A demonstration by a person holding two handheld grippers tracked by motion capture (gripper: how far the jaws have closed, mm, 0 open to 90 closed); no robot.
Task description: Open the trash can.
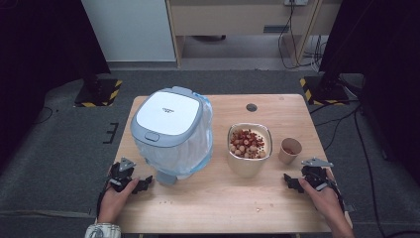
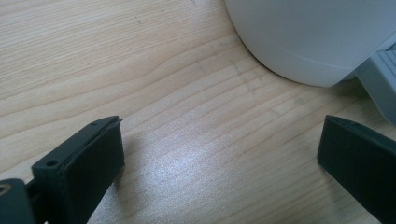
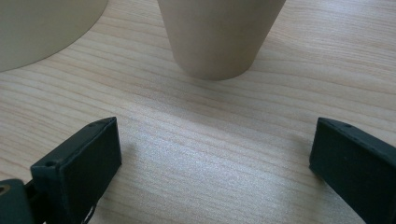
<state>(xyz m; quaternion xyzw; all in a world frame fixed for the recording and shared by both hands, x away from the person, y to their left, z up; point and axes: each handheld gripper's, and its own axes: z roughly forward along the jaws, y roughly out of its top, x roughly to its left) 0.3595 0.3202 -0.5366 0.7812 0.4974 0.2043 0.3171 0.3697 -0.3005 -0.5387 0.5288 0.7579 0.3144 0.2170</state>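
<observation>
High view | left claw (image 1: 142, 184) open, empty, just beside white lidded bin (image 1: 171, 131) | right claw (image 1: 292, 181) open, empty, near small tan paper cup (image 1: 290, 150) right of bin | both on wooden bench (image 1: 223, 198)

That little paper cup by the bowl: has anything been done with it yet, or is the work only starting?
Only starting, it seems. The paper cup stands untouched on the table beside the full bowl. The right gripper rests open before it, the left gripper open by the closed bin. Everything remains.
</observation>
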